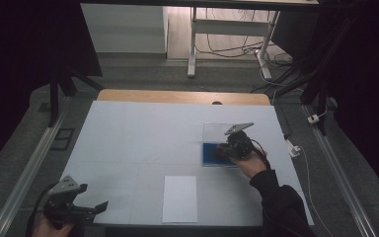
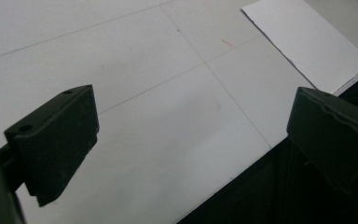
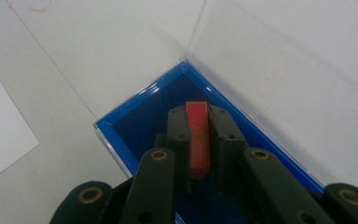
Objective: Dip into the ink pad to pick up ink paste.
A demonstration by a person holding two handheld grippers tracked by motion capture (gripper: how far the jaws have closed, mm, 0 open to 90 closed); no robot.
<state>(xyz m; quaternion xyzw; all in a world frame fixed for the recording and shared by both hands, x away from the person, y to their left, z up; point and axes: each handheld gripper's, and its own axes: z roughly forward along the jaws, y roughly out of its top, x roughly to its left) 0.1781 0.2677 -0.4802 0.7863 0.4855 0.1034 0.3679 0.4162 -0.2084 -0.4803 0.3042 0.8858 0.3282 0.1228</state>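
High view: the right gripper (image 1: 225,149) reaches into a clear-lidded blue box (image 1: 208,154) lying toward the right edge of the tabletop (image 1: 128,138), its lid (image 1: 214,131) standing open on the far side. A white paper sheet (image 1: 179,198) lies at the near edge, about midway along. The left gripper (image 1: 86,208) hangs at the near left corner.

Left gripper view: its jaws stand wide apart with nothing between, over the near edge, the paper sheet (image 2: 307,39) beyond.

Right gripper view: the jaws are clamped on a flat red piece (image 3: 198,137) held upright over the box's dark blue floor (image 3: 144,119). Faint marks on the piece are too blurred to read
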